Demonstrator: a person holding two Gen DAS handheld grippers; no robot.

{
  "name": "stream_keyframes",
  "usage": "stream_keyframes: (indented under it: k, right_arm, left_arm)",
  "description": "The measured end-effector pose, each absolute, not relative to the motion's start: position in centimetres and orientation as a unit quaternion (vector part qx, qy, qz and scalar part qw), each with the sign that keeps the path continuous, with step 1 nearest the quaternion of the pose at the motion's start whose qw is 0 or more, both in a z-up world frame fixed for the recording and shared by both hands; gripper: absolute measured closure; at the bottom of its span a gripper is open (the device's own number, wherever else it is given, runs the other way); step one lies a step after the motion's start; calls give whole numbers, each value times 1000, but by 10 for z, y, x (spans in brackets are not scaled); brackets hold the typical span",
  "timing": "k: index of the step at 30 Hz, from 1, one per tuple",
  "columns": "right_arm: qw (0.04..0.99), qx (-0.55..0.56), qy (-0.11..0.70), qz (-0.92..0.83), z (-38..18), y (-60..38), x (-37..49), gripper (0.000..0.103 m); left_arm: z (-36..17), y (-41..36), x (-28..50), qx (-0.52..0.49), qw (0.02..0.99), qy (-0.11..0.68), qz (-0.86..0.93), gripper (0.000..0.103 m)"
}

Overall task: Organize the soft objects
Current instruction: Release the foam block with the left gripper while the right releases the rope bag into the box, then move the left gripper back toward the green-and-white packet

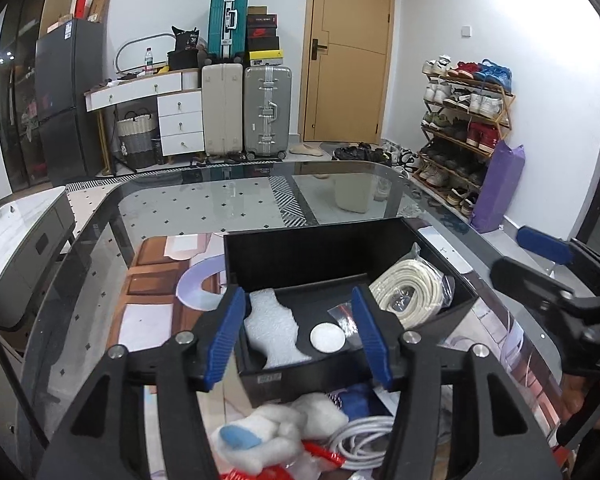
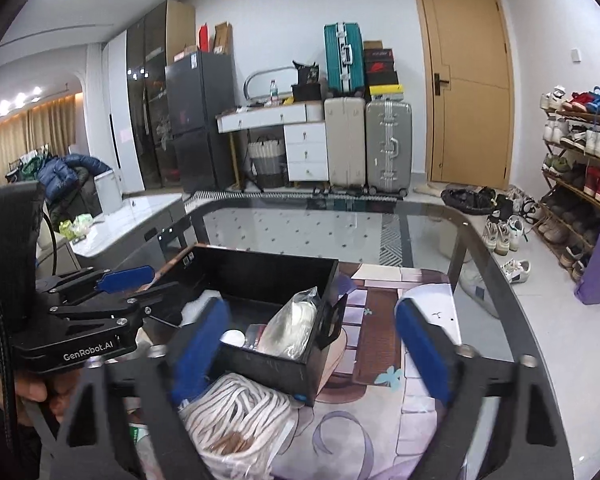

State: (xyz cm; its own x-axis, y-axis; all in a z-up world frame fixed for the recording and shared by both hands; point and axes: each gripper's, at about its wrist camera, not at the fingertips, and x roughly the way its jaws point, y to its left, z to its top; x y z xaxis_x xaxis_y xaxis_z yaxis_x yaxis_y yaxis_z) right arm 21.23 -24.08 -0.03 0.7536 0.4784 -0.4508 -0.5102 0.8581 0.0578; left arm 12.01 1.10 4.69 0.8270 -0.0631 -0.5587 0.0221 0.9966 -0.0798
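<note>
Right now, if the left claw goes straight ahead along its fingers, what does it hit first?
Probably the black box: the left claw, open, already straddles its near wall. Past that wall lie the white foam piece and a white disc. Depth is unclear.

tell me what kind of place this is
Most likely a lived-in home, a room by the entrance. A shoe rack full of shoes stands beside a wooden door, suitcases are stacked by the wall, and work happens on a glass table.
</note>
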Motion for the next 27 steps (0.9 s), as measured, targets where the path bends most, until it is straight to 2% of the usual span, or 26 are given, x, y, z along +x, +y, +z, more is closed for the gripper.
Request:
stream_keyframes:
  k: [1, 2, 3, 11, 27]
  right_arm:
    - [937, -32, 229, 262, 1, -242, 209, 2]
    - [938, -28, 229, 260, 2, -245, 205, 1]
    - [937, -26, 230, 260, 2, -246, 202, 1]
    - [930, -36, 245, 273, -7, -251, 175, 1]
    - [926, -41, 242, 288, -10, -245, 145, 1]
  left_arm:
    - [48, 12, 118, -38, 955, 293, -24, 31]
    - [49, 15, 114, -43, 956, 290, -23, 12]
    - [50, 18, 109, -51, 958, 282, -17, 0]
    - [50, 34, 83, -90, 957, 276, -17, 0]
    - [42, 34, 46, -64, 957, 284, -10, 0]
